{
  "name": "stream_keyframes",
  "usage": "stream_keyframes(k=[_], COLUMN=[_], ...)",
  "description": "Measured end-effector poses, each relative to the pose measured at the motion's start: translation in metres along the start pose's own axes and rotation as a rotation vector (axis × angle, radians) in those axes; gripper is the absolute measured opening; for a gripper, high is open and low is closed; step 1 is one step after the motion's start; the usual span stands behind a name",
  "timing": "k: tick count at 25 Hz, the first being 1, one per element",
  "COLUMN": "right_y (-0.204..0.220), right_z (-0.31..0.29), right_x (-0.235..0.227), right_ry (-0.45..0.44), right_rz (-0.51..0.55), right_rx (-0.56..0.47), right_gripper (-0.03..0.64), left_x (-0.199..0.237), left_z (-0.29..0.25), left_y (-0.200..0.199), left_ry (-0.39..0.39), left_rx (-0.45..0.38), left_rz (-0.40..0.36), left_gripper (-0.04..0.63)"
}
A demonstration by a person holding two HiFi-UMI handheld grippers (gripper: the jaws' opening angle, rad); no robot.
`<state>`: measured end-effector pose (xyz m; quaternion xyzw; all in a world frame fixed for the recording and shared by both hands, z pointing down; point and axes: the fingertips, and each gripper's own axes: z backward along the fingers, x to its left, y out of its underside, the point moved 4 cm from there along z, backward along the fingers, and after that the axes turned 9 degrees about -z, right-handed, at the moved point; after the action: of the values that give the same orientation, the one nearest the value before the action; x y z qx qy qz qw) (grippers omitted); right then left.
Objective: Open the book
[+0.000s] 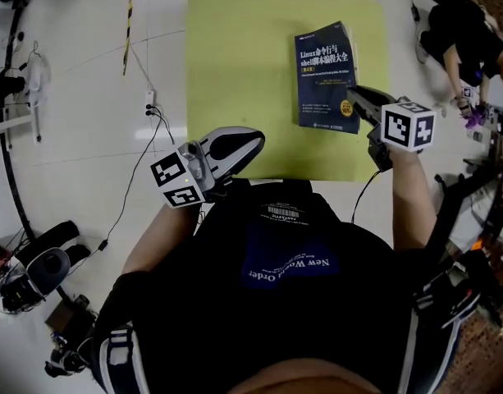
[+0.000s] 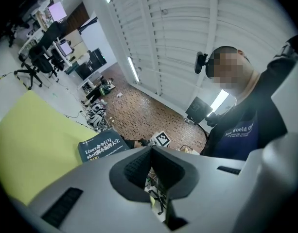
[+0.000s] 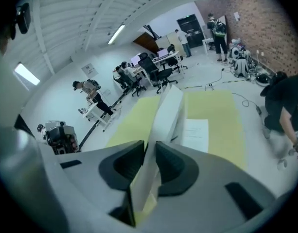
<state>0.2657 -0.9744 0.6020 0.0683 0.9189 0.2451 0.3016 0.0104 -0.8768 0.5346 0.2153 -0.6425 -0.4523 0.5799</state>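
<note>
Book (image 1: 326, 76), cover printed "Linux… shell…", lies on a yellow-green mat (image 1: 235, 72). Right gripper (image 3: 149, 154) pinches its cover edge between the pads. Left gripper (image 2: 151, 164) is closed, empty, well apart.

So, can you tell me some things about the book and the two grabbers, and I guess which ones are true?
1. The right gripper is pinching the front cover of the book. True.
2. The left gripper is holding the book too. False: its jaws are together on nothing, and it is by the near edge of the table, away from the book.
3. The book is red. False: its cover is dark blue with white writing.
4. The book lies on a yellow-green table. True.
</note>
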Motion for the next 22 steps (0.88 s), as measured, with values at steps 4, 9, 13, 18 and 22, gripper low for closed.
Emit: stream_keyframes(k=[4,9,13,18,22], right_y=[0.011,0.012,0.007,-0.003,-0.003], right_z=[-0.022,-0.030,-0.028,-0.024,-0.042], right_x=[-0.001,-0.013,-0.018,0.014,0.080], right_ry=[-0.004,-0.017,-0.063,-0.089,-0.045], right_rz=[0.077,0.122,0.050,0.123,0.378], right_rx=[0.089,0.140,0.135,0.140,0.186], right_gripper=[0.064,0.054,0.043,0.037,0.037], left_x=[0.002,0.000,0.002,0.008,0.015], left_z=[-0.024,-0.040,-0.023,-0.006,0.017], left_y=[0.004,0.003,0.000,-0.007,-0.017], left_ry=[-0.030,-0.095,-0.153,-0.182,-0.189], left_rx=[-0.043,-0.066,-0.095,-0.120,-0.150], left_rz=[0.007,0.000,0.002,-0.007,-0.012], left_gripper=[0.006,0.006,0.006,0.006,0.006])
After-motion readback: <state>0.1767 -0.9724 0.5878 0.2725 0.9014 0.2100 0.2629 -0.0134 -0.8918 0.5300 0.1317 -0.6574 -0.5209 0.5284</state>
